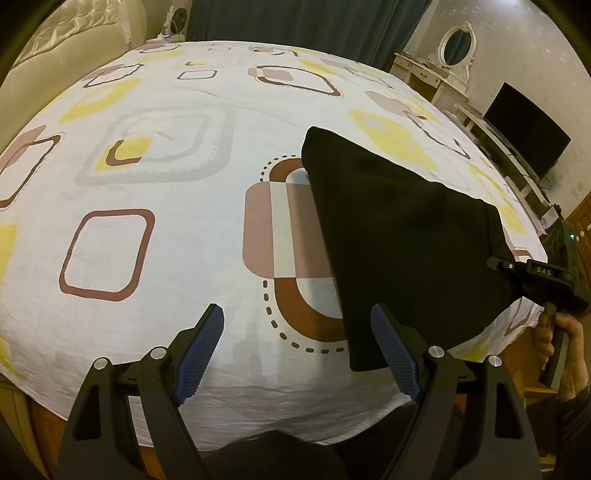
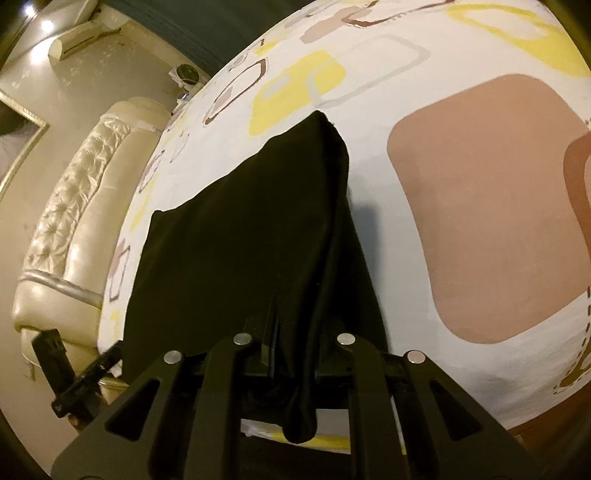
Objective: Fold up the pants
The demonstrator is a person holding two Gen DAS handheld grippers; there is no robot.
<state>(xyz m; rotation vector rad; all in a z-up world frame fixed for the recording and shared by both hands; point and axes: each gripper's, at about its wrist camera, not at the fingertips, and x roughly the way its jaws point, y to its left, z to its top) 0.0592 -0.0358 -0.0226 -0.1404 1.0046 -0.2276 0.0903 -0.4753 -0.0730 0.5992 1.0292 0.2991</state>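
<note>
The black pants [image 1: 399, 236] lie folded on the patterned bed sheet [image 1: 184, 184] at the right of the left wrist view. My left gripper [image 1: 295, 350] is open and empty, its blue-padded fingers [image 1: 203, 347] over the sheet by the pants' near edge. My right gripper [image 1: 517, 269] shows at the far right, at the pants' right edge. In the right wrist view the pants [image 2: 240, 240] fill the middle, and my right gripper [image 2: 280, 328] is shut on a bunch of their black cloth, which hangs down between the jaws.
A cream tufted headboard [image 2: 74, 206] runs along the bed's far side. A dresser with an oval mirror [image 1: 456, 46] and a dark TV screen [image 1: 524, 129] stand along the right wall. Dark curtains [image 1: 295, 22] hang behind the bed.
</note>
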